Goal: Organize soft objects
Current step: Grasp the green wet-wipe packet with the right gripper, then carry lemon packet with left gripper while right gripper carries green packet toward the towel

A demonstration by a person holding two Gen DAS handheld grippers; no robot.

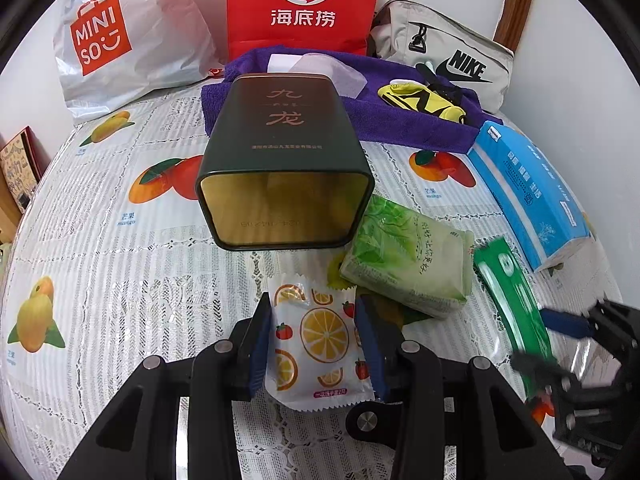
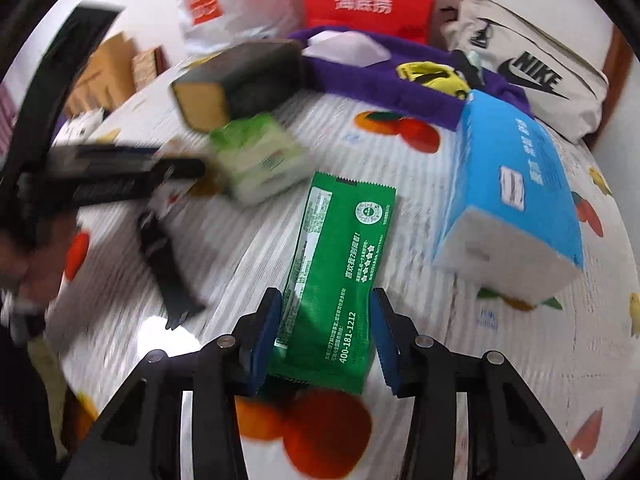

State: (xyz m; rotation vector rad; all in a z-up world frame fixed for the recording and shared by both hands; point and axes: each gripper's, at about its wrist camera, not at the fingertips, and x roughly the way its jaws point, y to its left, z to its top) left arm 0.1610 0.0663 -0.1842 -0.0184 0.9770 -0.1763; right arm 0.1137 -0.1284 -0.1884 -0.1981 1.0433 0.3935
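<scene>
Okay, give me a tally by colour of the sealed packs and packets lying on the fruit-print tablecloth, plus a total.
Green: 2, the pale green tissue pack and the dark green packet
Blue: 1, the blue tissue pack
White with orange slices: 1, the fruit-print packet
Total: 4

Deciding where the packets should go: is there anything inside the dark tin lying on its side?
The tin looks empty: through its open mouth only bare gold walls show. Its far end is in shadow, so something small there could be hidden.
</scene>
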